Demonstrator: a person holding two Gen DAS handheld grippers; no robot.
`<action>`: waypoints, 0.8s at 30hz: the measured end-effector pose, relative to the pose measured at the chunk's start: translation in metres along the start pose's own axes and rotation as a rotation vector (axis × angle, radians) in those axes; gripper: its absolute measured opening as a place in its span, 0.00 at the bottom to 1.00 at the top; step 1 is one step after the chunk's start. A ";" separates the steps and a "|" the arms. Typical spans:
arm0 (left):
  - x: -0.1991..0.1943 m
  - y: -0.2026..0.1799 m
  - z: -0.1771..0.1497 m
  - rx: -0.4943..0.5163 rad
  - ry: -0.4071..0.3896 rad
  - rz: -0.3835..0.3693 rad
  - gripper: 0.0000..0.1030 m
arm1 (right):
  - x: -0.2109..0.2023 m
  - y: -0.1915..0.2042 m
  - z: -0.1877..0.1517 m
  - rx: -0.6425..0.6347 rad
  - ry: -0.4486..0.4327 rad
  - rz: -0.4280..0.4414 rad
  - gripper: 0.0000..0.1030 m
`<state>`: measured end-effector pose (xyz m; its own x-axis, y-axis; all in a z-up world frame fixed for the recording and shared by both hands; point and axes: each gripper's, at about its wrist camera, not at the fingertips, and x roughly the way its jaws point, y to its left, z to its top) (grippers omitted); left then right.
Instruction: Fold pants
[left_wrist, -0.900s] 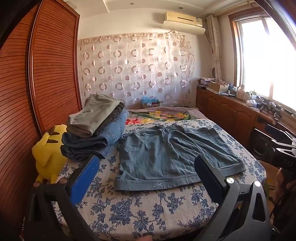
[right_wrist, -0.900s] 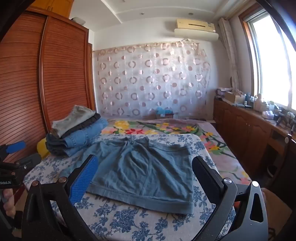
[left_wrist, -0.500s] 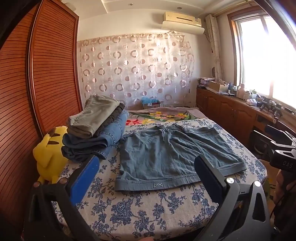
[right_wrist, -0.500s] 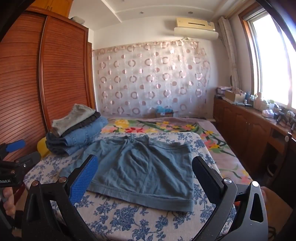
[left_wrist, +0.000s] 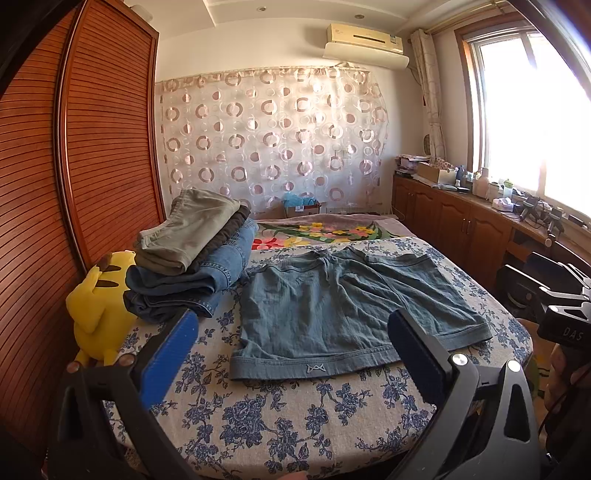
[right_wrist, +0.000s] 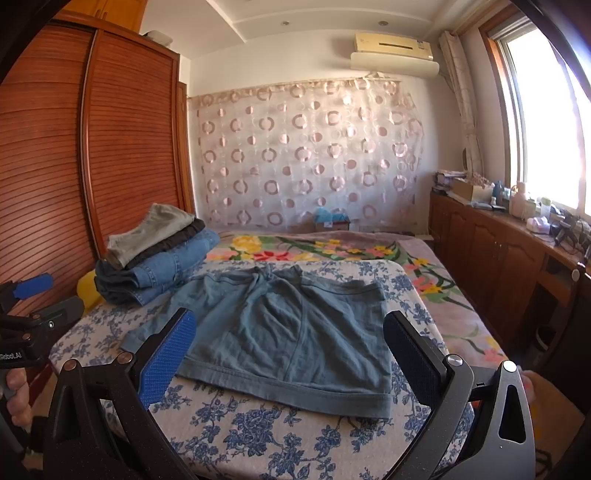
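Note:
A pair of blue denim shorts (left_wrist: 343, 310) lies spread flat on the blue-flowered bed cover (left_wrist: 258, 417), its waistband toward me. From the right wrist view the same shorts (right_wrist: 291, 332) fill the middle of the bed. My left gripper (left_wrist: 291, 354) hovers open at the near edge of the bed, short of the waistband, with nothing between its blue pads. My right gripper (right_wrist: 288, 350) also stands open and empty above the near hem. The left gripper's body (right_wrist: 33, 328) shows at the left edge of the right wrist view, held by a hand.
A stack of folded pants (left_wrist: 192, 258) sits on the bed's left side, next to a yellow plush toy (left_wrist: 99, 306). A wooden slatted wardrobe (left_wrist: 74, 184) stands at the left. Low wooden cabinets (left_wrist: 461, 221) with clutter run under the window at the right.

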<state>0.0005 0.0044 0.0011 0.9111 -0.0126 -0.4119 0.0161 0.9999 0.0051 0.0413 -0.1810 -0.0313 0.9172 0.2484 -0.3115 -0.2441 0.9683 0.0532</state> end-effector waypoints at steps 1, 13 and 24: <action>0.000 0.000 0.000 0.001 0.000 -0.001 1.00 | 0.000 0.000 0.000 0.000 0.001 0.002 1.00; -0.010 0.003 0.004 -0.001 -0.008 0.001 1.00 | 0.001 0.006 0.000 -0.003 -0.003 0.006 1.00; -0.013 -0.001 0.008 0.004 -0.013 0.001 1.00 | 0.002 0.007 0.000 -0.004 -0.005 0.005 1.00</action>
<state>-0.0084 0.0039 0.0138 0.9164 -0.0113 -0.4001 0.0166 0.9998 0.0097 0.0411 -0.1739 -0.0313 0.9175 0.2536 -0.3062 -0.2501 0.9669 0.0514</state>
